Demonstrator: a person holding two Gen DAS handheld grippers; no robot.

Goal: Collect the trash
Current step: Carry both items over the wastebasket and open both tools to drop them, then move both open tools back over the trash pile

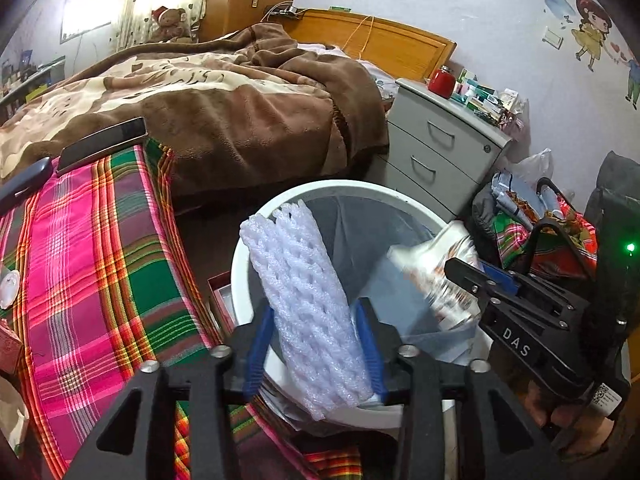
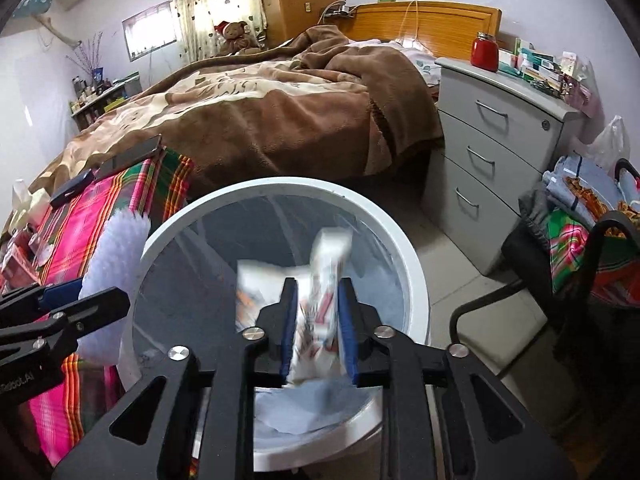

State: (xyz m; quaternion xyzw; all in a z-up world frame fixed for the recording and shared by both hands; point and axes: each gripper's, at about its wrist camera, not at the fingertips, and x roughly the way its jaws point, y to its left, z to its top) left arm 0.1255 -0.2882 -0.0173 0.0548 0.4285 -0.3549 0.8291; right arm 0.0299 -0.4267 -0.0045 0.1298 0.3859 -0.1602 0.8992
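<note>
A white round trash bin [image 1: 340, 190] with a clear liner stands by the bed; it also shows in the right wrist view [image 2: 280, 186]. My left gripper [image 1: 316, 320] is shut on a white foam net sleeve [image 1: 304, 292] and holds it over the bin's left rim. The sleeve shows at the left in the right wrist view [image 2: 112, 272]. My right gripper [image 2: 318, 304] is shut on a crumpled white printed wrapper [image 2: 320, 308], blurred, over the bin's opening. The wrapper [image 1: 440, 276] and right gripper [image 1: 476, 276] show at the right in the left wrist view.
A pink and green plaid cloth [image 1: 88, 248] lies left of the bin with a phone [image 1: 100, 146] and a dark case on it. A bed with a brown blanket [image 2: 280, 112] is behind. A grey drawer unit [image 2: 496, 136] and a chair with clothes [image 2: 580, 240] stand to the right.
</note>
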